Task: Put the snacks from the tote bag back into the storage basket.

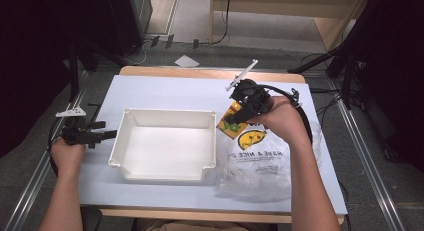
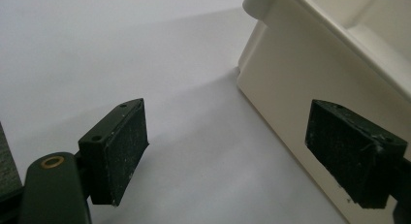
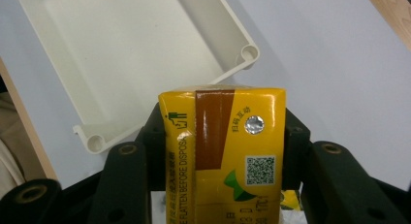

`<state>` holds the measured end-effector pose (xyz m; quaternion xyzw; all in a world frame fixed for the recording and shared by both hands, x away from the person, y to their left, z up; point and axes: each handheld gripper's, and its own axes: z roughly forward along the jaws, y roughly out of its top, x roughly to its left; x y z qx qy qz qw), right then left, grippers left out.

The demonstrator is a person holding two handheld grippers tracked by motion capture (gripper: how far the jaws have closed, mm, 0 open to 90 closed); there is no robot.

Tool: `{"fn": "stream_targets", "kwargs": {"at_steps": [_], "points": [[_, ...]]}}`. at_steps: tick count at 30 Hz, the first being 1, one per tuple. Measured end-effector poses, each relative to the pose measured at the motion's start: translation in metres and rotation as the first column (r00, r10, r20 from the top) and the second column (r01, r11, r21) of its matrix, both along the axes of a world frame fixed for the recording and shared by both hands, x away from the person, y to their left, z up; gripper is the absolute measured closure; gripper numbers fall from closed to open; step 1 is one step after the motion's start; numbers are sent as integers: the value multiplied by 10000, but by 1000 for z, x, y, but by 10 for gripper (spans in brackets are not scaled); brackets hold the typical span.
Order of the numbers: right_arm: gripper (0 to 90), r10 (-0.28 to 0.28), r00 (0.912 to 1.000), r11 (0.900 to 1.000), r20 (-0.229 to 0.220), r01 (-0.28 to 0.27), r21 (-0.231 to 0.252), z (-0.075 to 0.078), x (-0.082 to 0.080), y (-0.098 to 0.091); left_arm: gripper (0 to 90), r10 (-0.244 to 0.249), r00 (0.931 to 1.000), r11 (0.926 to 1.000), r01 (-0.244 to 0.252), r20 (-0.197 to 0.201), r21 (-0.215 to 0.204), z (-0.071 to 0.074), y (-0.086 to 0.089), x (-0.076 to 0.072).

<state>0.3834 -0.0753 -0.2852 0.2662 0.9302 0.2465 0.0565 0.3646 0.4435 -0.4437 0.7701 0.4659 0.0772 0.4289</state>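
Note:
A yellow drink carton (image 3: pixel 225 151) with a brown stripe and a foil straw spot is clamped between the jaws of my right gripper (image 3: pixel 220 146). In the high view that right gripper (image 1: pixel 240 111) holds the carton (image 1: pixel 231 122) tilted in the air, just past the right rim of the white tub (image 1: pixel 165 143). The tub is empty and stands mid-table. My left gripper (image 1: pixel 107 134) rests low on the table by the tub's left wall, jaws wide apart. In the left gripper view its pads (image 2: pixel 118 149) are bare, and the tub's outer wall (image 2: pixel 291 88) is beside the right one.
A clear plastic bag (image 1: pixel 257 163) with a yellow smiley print lies crumpled on the table right of the tub, under my right forearm. The pale blue table sheet (image 1: pixel 170 88) has bare room behind the tub. Tripod legs and cables stand off the table's right side.

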Motion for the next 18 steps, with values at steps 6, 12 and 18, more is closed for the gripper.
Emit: {"fn": "stream_targets", "kwargs": {"at_steps": [6,12,18], "points": [[544,232,9997,9997,-90,-231,92,4,3,8,162,-3,10000,10000,3,12,-5,0,0,0],[544,479,9988,9986,-107,-476,246,7,6,21,163,-7,10000,10000,7,15,-23,0,1,0],[544,667,9977,9975,-97,-665,221,9,9,34,163,-10,10000,10000,10,39,-27,0,1,0]]}}
